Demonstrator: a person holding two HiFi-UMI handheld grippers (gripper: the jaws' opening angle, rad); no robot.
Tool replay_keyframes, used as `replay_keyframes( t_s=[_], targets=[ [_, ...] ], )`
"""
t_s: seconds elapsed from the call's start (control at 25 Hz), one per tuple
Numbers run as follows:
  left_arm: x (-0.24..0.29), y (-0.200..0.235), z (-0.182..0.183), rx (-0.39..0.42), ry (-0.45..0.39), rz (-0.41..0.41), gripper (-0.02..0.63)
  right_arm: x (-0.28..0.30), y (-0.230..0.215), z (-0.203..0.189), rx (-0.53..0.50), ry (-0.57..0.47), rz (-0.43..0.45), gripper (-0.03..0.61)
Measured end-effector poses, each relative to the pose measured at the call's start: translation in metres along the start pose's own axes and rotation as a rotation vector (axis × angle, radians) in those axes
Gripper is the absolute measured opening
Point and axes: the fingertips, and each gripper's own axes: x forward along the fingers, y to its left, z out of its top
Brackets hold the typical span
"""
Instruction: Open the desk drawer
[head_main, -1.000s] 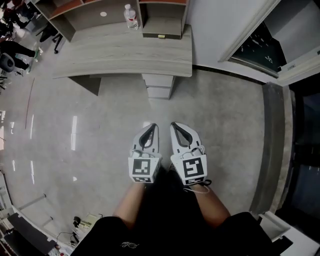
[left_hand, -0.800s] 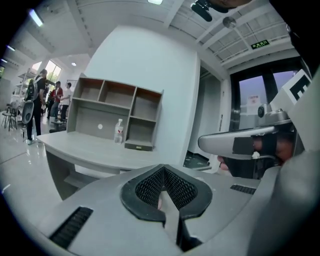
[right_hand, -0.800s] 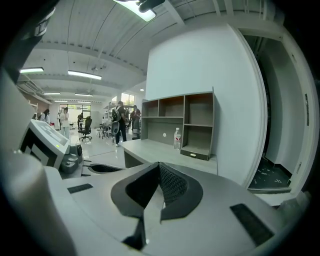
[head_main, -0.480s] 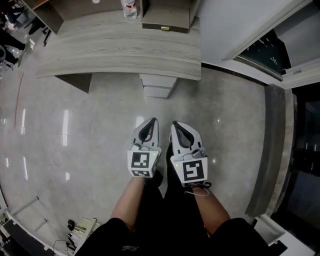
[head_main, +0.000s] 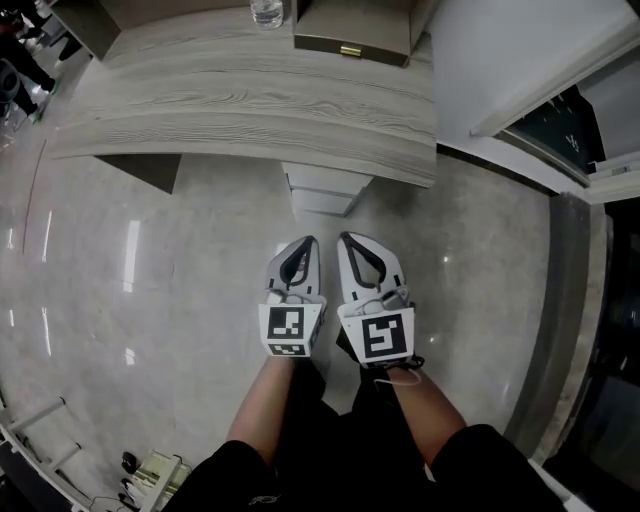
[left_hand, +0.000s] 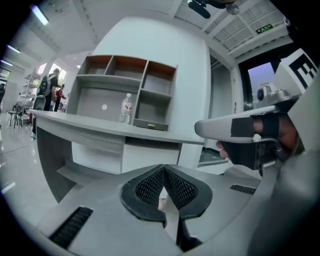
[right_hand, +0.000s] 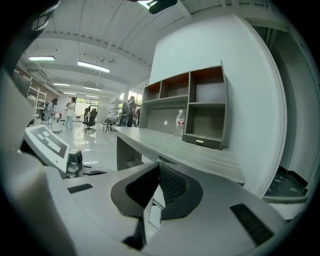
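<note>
1. In the head view, the clear plastic water bottle (head_main: 267, 12) on the grey wood-grain counter (head_main: 250, 110) is cut off by the top edge, so only part of it is seen.
2. In that view the white drawer unit (head_main: 325, 192) is largely hidden beneath the counter's top, and no handle can be made out.
3. In the left gripper view, the unit's lower part is hidden behind the dark meshed fingers (left_hand: 150, 189) of the left gripper (left_hand: 163, 170).
4. The people (right_hand: 70, 107) far across the hall are too small to be told apart.

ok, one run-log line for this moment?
phase: pre-contact | left hand-held gripper: shut, empty | right hand-held gripper: shut, empty | white drawer stack under grey wood-grain desk: closed, untouched
</note>
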Motion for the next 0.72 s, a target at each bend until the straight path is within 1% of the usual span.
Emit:
replay_keyframes(
  t_s=[0.12,0.24,0.36,0.44,0.56,0.72],
  targets=[
    [0.019,0.003,-0.02,0.068,-0.017,-0.007,0.005,0.017,-0.006,-0.025,-0.019,-0.048,-0.027,0.006],
    [0.034,0.01,-0.049,0.069,-0.022,-0.008,0.005,0.029,-0.006,-0.063,-0.024,-0.066,-0.062,0.006],
    [0.049,0.014,-0.076,0.105,-0.042,-0.024,0.005,0.045,0.003,-0.088,-0.033,-0.109,-0.064,0.006],
    [0.056,0.016,-0.094,0.129,-0.057,-0.041,0.005,0.049,0.007,-0.102,-0.01,-0.142,-0.069,0.006],
    [0.068,0.024,-0.122,0.159,-0.086,-0.049,0.005,0.054,0.004,-0.129,-0.001,-0.139,-0.11,0.006],
    [0.078,0.036,-0.16,0.203,-0.091,-0.02,0.005,0.054,0.009,-0.157,-0.083,-0.11,-0.164,0.006]
  ],
)
